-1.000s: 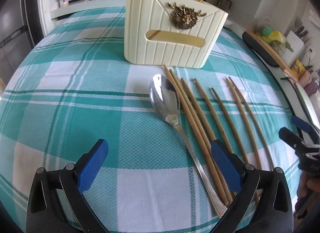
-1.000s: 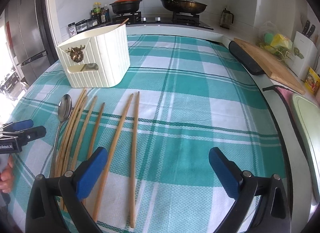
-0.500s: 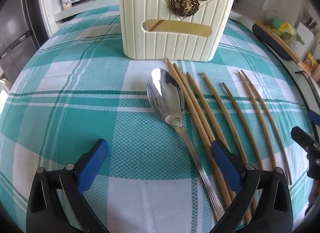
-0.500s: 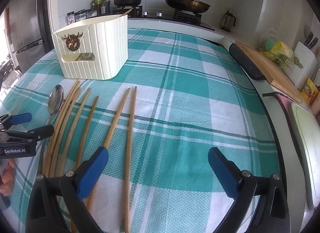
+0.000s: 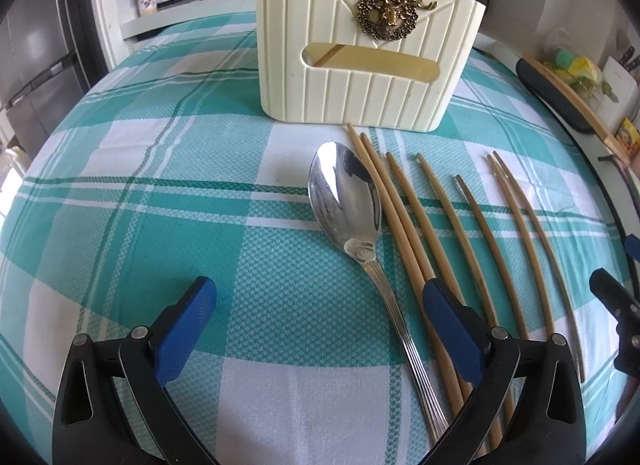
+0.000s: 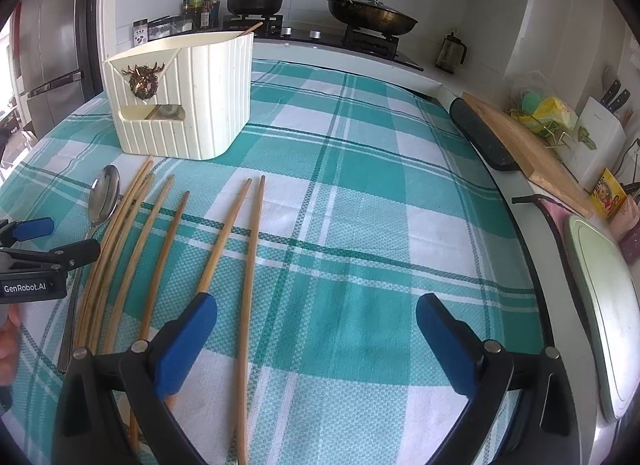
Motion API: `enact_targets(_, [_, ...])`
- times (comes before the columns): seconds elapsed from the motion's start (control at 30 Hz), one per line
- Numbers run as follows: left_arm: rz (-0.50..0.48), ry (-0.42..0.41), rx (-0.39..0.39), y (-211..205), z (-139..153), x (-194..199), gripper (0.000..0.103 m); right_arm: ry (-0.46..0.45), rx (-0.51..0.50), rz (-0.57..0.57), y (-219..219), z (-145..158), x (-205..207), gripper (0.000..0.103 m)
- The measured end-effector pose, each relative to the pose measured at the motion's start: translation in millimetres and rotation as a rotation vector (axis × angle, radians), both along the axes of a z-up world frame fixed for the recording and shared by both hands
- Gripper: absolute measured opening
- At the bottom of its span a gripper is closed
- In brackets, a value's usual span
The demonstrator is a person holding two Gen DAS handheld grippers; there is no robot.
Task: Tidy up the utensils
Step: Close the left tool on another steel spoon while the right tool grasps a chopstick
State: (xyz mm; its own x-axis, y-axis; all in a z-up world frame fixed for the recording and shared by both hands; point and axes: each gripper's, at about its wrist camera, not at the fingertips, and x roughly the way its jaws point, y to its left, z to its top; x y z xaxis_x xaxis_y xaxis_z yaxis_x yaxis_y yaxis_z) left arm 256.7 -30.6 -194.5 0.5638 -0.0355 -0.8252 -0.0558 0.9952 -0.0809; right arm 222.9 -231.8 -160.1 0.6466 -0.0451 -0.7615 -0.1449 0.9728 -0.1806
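The left tongs (image 5: 318, 307) are hanging wide open over the near part of the bench (image 5: 120, 193), which is lying under a teal and white checked cloth — nothing is sitting between their blue pads. The metal spoon (image 5: 352, 205) is lying on the cloth with its bowl pointing toward the far edge and its handle running back between the open fingers, closer to the right-hand one. Just beside the spoon's right side, two wooden chopsticks (image 5: 394, 217) are lying pressed together, and five more are fanning out further right, all pointing toward the far edge. The cream holder (image 5: 360, 77) with a gold deer badge is standing upright beyond the tips of the spoon and the leftmost chopsticks, near the far left part of the bench; one chopstick is already leaning inside it, showing through the front slot and poking above its rim in the right wrist view.

The right tongs (image 6: 316, 317) are also gaping wide and gripping nothing — they are hovering over the near edge of the bench, with their left pad sitting above the rightmost pair of chopsticks (image 6: 244, 249). Past the bench's right edge a wooden board (image 6: 524, 153) is lying on the counter.
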Motion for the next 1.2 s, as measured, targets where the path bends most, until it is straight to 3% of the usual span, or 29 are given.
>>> enact_targets(0.17, [0.055,0.007,0.027,0,-2,4,0.102,0.022,0.018,0.022,4,-5,4,0.102])
enact_targets(0.27, [0.007,0.022,0.076,-7,-3,0,0.102,0.069,0.063,0.057,5,-12,10,0.100])
enact_targets(0.3, [-0.013,0.029,0.073,-5,-3,-2,0.102,0.096,0.087,0.071,4,-15,13,0.097])
enact_targets(0.37, [-0.062,0.045,0.072,0,-2,-5,0.103,0.169,0.124,0.089,1,-23,21,0.077])
enact_targets(0.43, [-0.107,0.063,0.074,8,-1,-7,0.103,0.237,0.147,0.108,0,-30,29,0.074])
enact_targets(0.77, [-0.190,0.113,0.123,36,1,5,0.102,0.300,0.055,0.211,17,-28,55,0.052])
enact_targets(0.87, [-0.207,0.098,0.148,32,1,4,0.102,0.316,0.055,0.212,20,-27,60,0.050])
enact_targets(1.2, [-0.221,0.088,0.125,30,0,4,0.102,0.345,0.044,0.210,24,-26,67,0.050])
